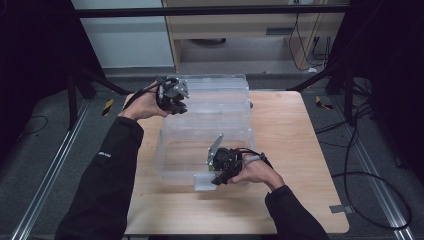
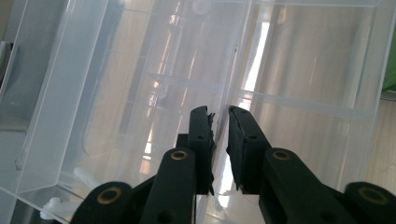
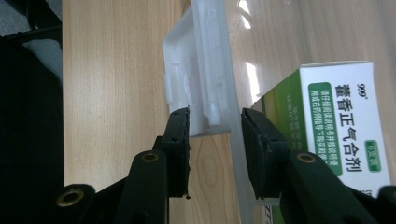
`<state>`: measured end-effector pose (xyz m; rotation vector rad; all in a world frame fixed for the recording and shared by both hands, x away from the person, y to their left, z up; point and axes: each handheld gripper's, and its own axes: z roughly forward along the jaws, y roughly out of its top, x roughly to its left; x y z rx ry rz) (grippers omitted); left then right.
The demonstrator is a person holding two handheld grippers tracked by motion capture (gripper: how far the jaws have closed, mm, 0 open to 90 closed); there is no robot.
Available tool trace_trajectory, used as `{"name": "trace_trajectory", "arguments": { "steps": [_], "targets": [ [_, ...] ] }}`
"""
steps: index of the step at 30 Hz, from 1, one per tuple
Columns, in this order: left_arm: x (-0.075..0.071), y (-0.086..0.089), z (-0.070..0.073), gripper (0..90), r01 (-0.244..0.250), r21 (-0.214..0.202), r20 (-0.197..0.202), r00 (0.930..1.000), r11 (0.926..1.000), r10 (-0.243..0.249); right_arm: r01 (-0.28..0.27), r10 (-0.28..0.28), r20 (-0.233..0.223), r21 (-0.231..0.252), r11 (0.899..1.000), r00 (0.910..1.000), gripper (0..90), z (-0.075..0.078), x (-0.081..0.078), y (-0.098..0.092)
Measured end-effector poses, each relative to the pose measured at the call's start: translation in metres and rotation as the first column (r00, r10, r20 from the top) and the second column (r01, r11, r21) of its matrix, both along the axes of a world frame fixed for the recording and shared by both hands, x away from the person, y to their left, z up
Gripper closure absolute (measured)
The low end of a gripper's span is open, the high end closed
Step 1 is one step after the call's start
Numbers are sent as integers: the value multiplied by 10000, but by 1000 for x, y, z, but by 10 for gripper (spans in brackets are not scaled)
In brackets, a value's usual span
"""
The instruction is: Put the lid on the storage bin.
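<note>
Right gripper view crops the green-and-white medicine box (image 3: 343, 126) at right behind the clear storage bin (image 3: 212, 70) front latch, which the right gripper (image 3: 215, 122) clamps, while the left gripper (image 2: 220, 112) pinches the bin's lid edge.

Light wooden worktop (image 1: 295, 150) sits centre frame on grey carpet (image 1: 40, 165); metal floor rails (image 1: 55, 165) run down both sides, black cables (image 1: 370, 185) coil lower right, a pale cabinet (image 1: 240, 30) stands up top.
</note>
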<state>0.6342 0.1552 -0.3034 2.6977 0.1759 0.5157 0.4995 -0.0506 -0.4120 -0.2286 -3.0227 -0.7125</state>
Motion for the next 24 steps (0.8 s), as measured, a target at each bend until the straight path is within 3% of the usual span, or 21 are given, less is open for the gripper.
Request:
{"name": "trace_trajectory", "arguments": {
  "steps": [6, 10, 18, 24],
  "targets": [
    [-4, -7, 2, 823, 341, 592, 250, 9991, 9977, -356, 107, -107, 61, 53, 9999, 9999, 643, 0, -1, 0],
    [-7, -7, 3, 837, 388, 629, 323, 9986, 9973, -409, 95, -96, 39, 175, 9998, 9999, 646, -1, 0, -1],
    [-11, -8, 7, 863, 524, 551, 111, 9985, 9971, -531, 284, -284, 3, 195, 9994, 9996, 652, -1, -1, -1],
    [-22, -9, 12, 869, 705, 703, 156, 9973, 9950, -717, 369, -370, 72, 179, 9992, 9993, 653, -1, -2, 0]
  ]
}}
